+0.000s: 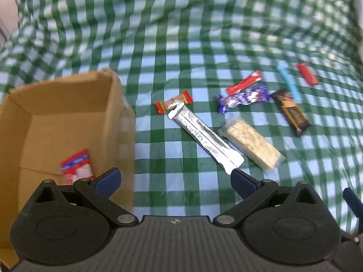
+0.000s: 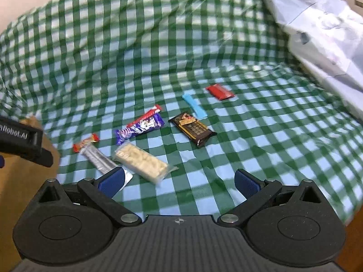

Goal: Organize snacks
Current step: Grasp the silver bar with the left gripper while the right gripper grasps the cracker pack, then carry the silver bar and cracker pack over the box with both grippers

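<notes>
A: One red-and-white packet [image 1: 77, 167] lies inside the cardboard box [image 1: 68, 113]; the other snacks [image 2: 140, 162] are scattered on the checked cloth [image 2: 249, 136].
B: Grippers?
A: Left gripper [image 1: 175, 179] and right gripper [image 2: 179, 181] spread wide, both empty.

Green-white checked tablecloth [image 2: 158, 52] ahead of claw, wrinkled, rising in folds at far end. Pale crumpled sheet [image 2: 322, 29] far right.

Green-white checked tablecloth [image 2: 158, 68], brown cardboard box [image 1: 68, 104], purple wrapper [image 2: 140, 128], red packet [image 2: 220, 92]
</notes>
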A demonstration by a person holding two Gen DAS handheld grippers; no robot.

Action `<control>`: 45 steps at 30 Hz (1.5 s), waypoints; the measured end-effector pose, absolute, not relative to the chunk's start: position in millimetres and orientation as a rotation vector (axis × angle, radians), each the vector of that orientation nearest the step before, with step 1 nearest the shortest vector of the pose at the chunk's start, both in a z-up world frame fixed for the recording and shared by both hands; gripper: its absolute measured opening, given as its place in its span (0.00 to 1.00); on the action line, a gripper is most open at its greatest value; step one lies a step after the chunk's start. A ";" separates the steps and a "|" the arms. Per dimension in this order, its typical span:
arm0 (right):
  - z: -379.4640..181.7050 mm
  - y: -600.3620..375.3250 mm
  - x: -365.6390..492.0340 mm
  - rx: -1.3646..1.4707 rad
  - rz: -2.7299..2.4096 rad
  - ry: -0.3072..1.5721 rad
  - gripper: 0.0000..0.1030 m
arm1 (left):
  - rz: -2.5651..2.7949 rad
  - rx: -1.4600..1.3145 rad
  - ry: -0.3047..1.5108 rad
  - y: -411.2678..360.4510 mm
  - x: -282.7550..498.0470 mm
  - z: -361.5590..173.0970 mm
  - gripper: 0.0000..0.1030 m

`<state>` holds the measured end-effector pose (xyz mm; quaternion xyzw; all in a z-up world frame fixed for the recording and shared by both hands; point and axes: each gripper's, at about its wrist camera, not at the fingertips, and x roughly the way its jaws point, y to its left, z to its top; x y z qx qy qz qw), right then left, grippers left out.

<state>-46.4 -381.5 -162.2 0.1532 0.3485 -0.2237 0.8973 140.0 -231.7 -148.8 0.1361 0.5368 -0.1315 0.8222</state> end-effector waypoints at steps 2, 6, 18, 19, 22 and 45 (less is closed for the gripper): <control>-183.8 -394.1 -20.5 0.313 -0.426 0.763 0.99 | -0.258 0.283 1.173 -243.2 156.3 -167.6 1.00; -216.5 -405.7 17.5 0.291 -0.365 0.829 0.99 | -0.189 0.329 1.208 -263.7 185.7 -208.3 1.00; -262.6 -418.6 72.8 0.214 -0.283 0.875 0.99 | -0.014 0.135 1.342 -271.3 256.6 -269.3 1.00; -263.5 -418.8 75.0 0.207 -0.270 0.873 0.99 | -0.003 0.098 1.352 -267.7 257.3 -270.7 1.00; -265.3 -416.3 84.7 0.164 -0.217 0.873 0.99 | -0.016 0.065 1.359 -263.8 253.7 -271.8 1.00; -150.6 -358.2 -33.6 0.267 -0.227 0.661 0.37 | -0.463 0.126 1.217 -201.2 115.1 -129.0 0.20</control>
